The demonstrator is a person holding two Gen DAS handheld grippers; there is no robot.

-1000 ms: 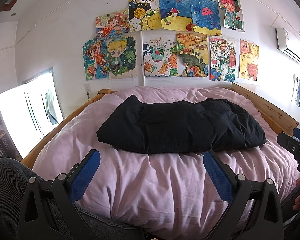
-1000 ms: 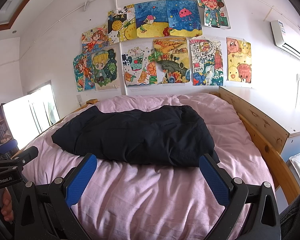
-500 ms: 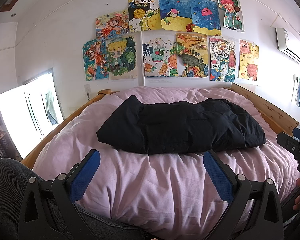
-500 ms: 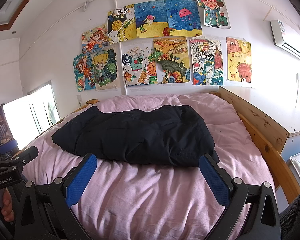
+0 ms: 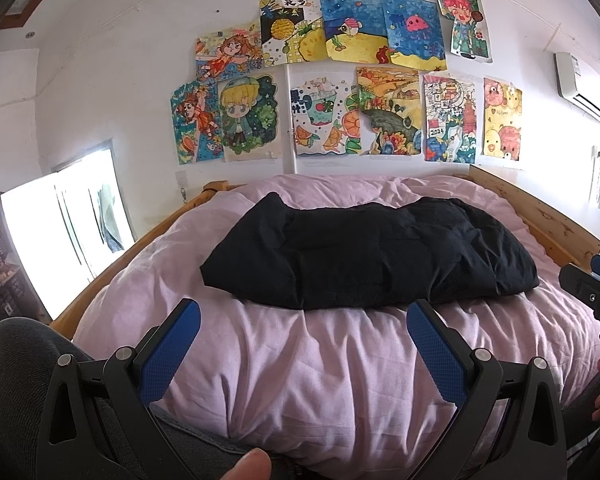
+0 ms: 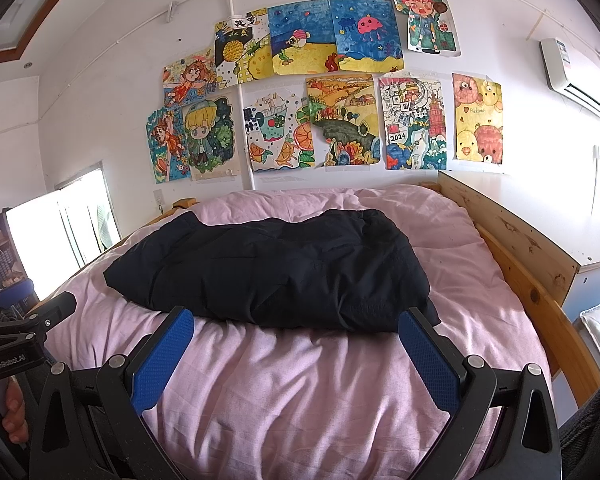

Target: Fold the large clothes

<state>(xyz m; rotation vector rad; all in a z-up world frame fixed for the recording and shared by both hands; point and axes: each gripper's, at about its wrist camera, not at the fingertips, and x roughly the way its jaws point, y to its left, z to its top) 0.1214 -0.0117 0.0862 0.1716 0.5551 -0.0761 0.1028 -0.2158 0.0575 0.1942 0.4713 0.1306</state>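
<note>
Left tongs (image 5: 303,322) spread wide, level; right tongs (image 6: 296,330) likewise, nothing gripped.

Garment (image 5: 364,256): lying crosswise on the quilt (image 5: 332,368), mid-bed.
Left claw (image 5: 303,334): hovering spread apart over the quilt's near part, before the garment, not touching it.
Right claw (image 6: 296,340): hovering likewise, to the right of the left one.
Drawings (image 6: 340,116): hanging on the wall behind the bed.
Window (image 5: 60,236): sitting left of the bed.
Cabinet (image 6: 596,248): standing right of the bed.
</note>
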